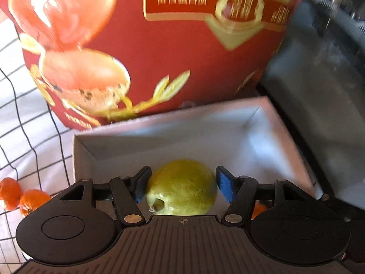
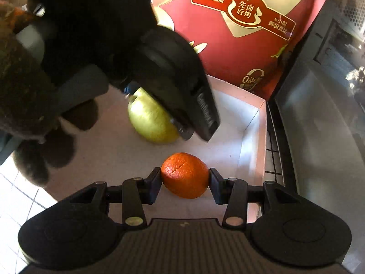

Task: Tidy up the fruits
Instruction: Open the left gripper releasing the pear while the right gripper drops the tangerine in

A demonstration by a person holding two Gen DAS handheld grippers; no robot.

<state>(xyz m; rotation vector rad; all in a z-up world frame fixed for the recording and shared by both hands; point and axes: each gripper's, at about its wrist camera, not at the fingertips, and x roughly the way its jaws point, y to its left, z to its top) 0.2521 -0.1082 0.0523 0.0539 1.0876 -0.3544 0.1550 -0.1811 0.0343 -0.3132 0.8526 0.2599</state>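
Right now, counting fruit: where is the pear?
The pear sits between the left gripper jaws inside the white box, behind the orange.

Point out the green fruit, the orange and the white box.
green fruit (image 1: 182, 187): left wrist view, middle of its skin.
orange (image 2: 185, 175): right wrist view, centre of its peel.
white box (image 1: 159, 141): left wrist view, inner back wall.

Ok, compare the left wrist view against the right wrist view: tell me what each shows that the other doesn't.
Only the left wrist view shows the loose mandarins lying on the grid-patterned cloth outside the box.

Only the right wrist view shows the orange pinched in the right gripper, and the left gripper seen from outside.

Both show the green pear between the left gripper's fingers, the white box, and the red package behind it.
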